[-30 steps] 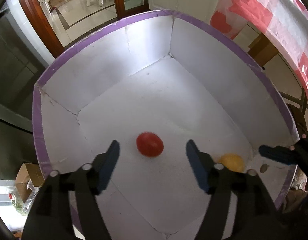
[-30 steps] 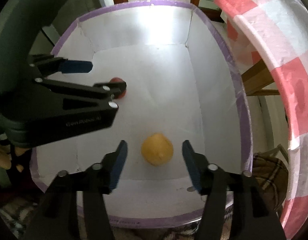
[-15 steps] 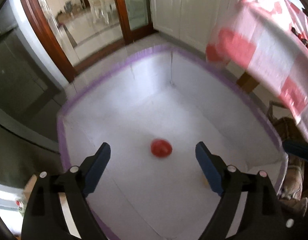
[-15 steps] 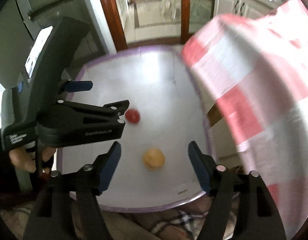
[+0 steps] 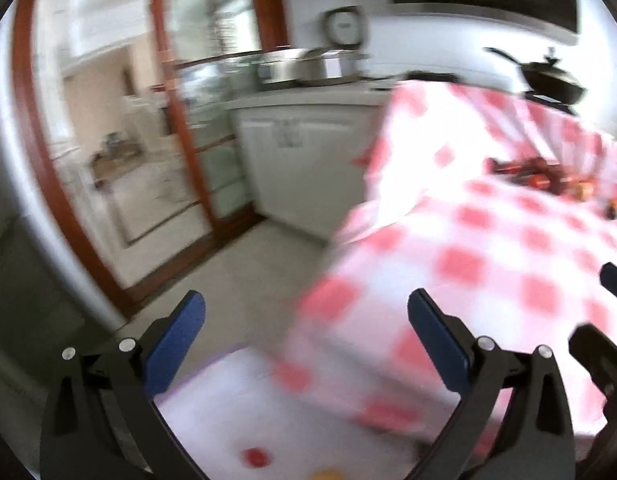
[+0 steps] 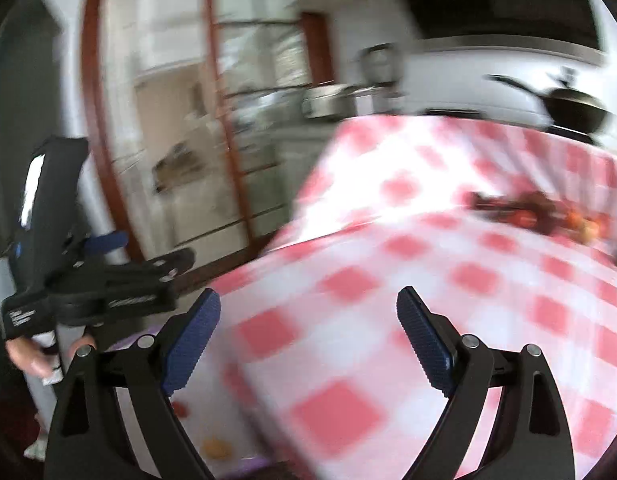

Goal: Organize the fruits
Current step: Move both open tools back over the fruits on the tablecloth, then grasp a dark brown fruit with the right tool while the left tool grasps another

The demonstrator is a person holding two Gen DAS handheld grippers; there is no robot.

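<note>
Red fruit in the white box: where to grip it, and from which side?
Grip the red fruit across its widest middle, coming straight down from above. It looks small and round and lies loose on the box floor, apart from the yellow fruit, so any jaw angle should work. Left gripper is open and nearer.

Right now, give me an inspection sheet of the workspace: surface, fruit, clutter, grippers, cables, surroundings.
Surface: table under a red-and-white checked cloth; image blurred.
Job's things: red fruit and yellow fruit lie in the white box below the table edge; a heap of more fruit sits far back on the cloth.
Clutter: nothing seen.
Grippers: left gripper open, empty; right gripper open, empty.
Cables: nothing seen.
Surroundings: wood-framed glass door, white cabinets, steel pots, black pan.
</note>
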